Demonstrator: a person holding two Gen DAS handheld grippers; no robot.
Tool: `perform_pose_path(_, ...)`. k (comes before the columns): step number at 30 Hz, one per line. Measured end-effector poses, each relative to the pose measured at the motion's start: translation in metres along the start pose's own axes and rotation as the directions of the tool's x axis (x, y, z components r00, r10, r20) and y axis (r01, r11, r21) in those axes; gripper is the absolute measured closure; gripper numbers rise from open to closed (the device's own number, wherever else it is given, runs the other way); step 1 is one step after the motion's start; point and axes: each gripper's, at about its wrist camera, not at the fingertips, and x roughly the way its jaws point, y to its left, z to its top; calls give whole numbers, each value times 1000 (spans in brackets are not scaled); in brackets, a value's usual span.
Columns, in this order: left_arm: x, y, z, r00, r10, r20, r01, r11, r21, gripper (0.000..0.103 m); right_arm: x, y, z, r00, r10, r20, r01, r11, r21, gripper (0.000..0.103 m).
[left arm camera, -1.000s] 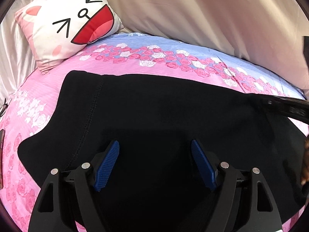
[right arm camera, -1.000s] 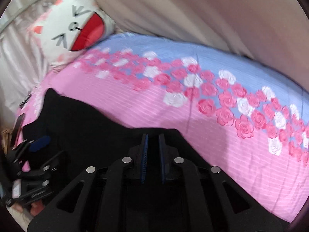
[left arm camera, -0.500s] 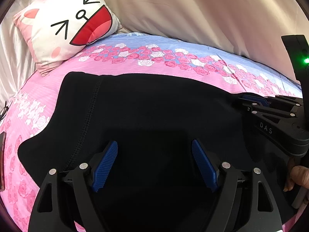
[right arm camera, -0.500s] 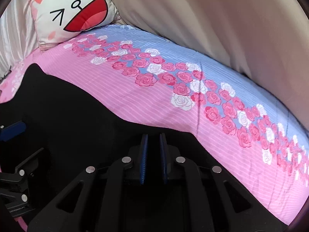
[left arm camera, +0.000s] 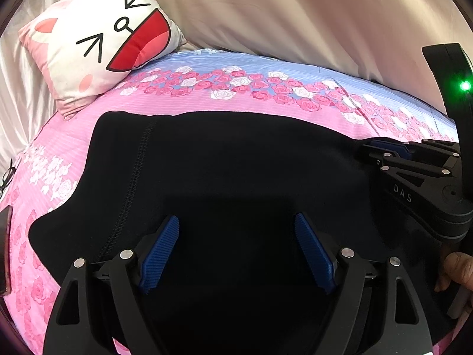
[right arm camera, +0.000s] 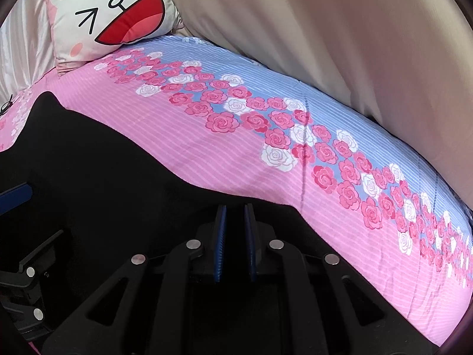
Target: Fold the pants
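Black knit pants (left arm camera: 236, 171) lie flat on the pink-and-blue rose-print bedsheet (left arm camera: 266, 109); a white cat-face pillow (left arm camera: 103, 38) leans at eleven o'clock against beige curtain fabric (left arm camera: 295, 14). Left gripper (left arm camera: 236, 254) jaws apart above them; right gripper (right arm camera: 235, 236) jaws clamped on the pants' edge.

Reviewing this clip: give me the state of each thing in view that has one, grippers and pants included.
left gripper: open, jaws wide apart over the black cloth.
right gripper: nearly shut, narrow gap; whether it pinches the cloth cannot be told.
pants: black, spread flat on the bed.
pillow: propped at the bed's far corner.
bedsheet: smooth, lightly creased.
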Motion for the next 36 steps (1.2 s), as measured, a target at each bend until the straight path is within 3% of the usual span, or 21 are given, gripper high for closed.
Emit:
perform_pose_path(8,-5,3,0,1000,10,12,-10,1000,-15,24,1,-3,1,1000,21,1,-21,1000,18,91)
perform_pose_path(15,-15,27,-7,994,110,-17,-110,994,-20,24,1,-5,2,1000,30,2,-30,999,24,91)
perform_pose_path(21,-18,17,-8,984,175,-14,-175,984,17,24,2,-5,2,999,38,3,-38,999,32,91)
perform_pose_path(36,-15,17,-9,985,166,-42,-166,986,-2,24,3,-4,2,999,37,3,-37,999,28,91)
